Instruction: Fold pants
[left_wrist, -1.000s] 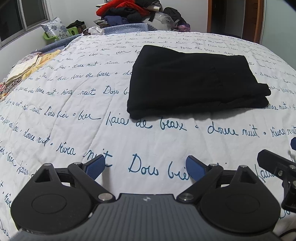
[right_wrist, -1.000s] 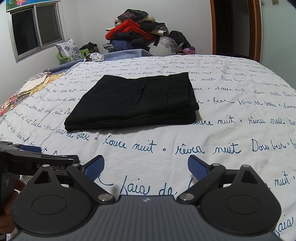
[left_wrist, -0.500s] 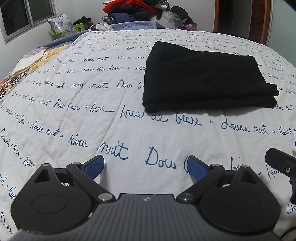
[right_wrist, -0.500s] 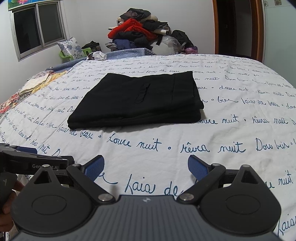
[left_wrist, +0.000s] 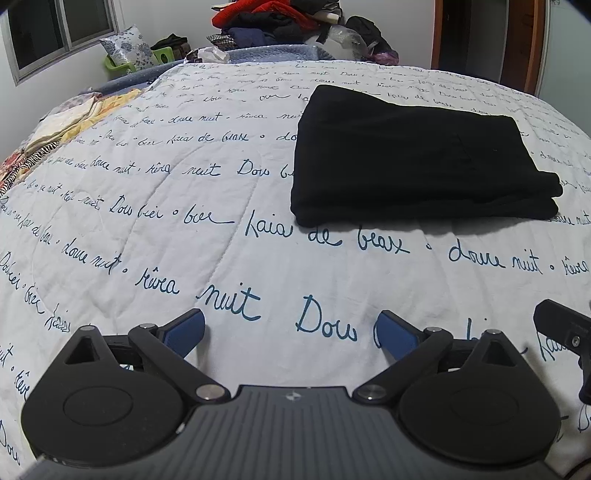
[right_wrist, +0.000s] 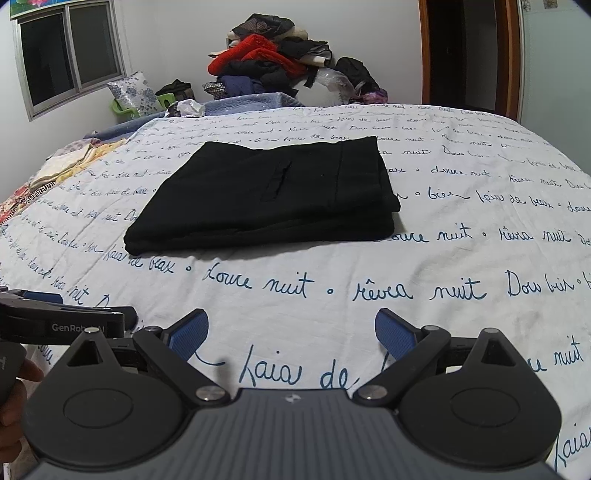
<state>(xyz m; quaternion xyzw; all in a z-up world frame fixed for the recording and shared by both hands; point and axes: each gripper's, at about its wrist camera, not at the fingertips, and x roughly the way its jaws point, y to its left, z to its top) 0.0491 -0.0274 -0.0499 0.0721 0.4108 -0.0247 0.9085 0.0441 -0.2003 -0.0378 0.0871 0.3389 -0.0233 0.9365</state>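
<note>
Both grippers, the left gripper (left_wrist: 291, 330) with its jaws opening on nothing and the right gripper (right_wrist: 290, 330) with its jaws spread wide and empty, hover over the white script-printed bedspread (right_wrist: 424, 258) short of the folded black pants (right_wrist: 266, 195), which lie flat beyond them, untouched.

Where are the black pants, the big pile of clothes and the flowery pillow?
black pants (right_wrist: 258, 195): right wrist view, middle of the folded top layer.
pile of clothes (right_wrist: 273, 62): right wrist view, on the red garment.
flowery pillow (right_wrist: 135, 92): right wrist view, middle of its front.
</note>
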